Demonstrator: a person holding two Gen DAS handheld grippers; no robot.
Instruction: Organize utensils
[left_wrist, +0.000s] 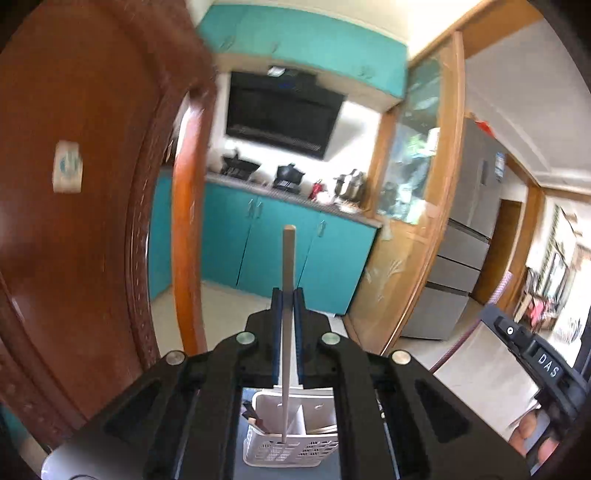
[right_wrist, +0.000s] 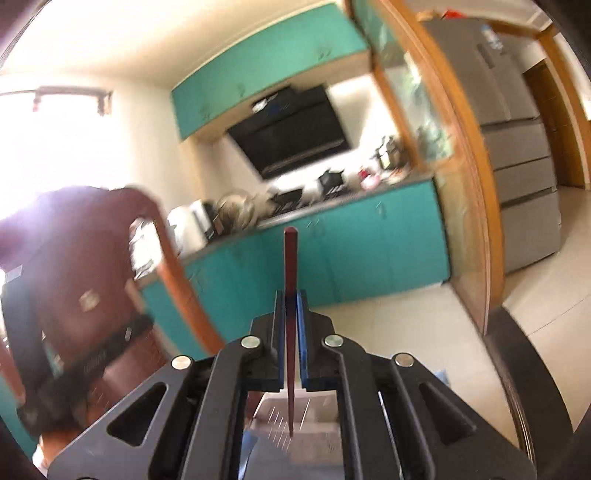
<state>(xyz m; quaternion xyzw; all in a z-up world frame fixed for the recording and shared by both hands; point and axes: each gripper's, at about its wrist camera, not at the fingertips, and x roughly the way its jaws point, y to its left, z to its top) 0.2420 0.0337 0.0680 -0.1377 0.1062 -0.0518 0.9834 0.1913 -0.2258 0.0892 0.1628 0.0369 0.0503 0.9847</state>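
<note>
— While both arms are raised toward the kitchen, what does each tool carry?

— The left gripper (left_wrist: 287, 295) has its blue-lined jaws pressed against a pale wooden chopstick (left_wrist: 287, 280), which stands upright between them. Its top end pokes out above the fingertips and its lower end hangs down into a white slotted utensil basket (left_wrist: 295, 452) directly beneath the tool.

— And the other one?

— The right gripper (right_wrist: 290, 299) is clamped the same way on a dark red chopstick (right_wrist: 290, 266), also upright, its tip pointing down toward a blurred, pale container (right_wrist: 314, 410) below. I cannot tell whether that tip reaches inside.

— What is in the basket?

— A divider splits it into compartments. A dark-handled utensil (left_wrist: 253, 415) leans in the left one; the pale chopstick drops just left of the divider.

— What lies beyond?

— Teal cabinets (left_wrist: 273, 243) under a counter with pots, a black range hood (left_wrist: 282, 112), a brown wooden door (left_wrist: 74, 184) on the left, and a steel refrigerator (left_wrist: 469, 229) on the right.
</note>
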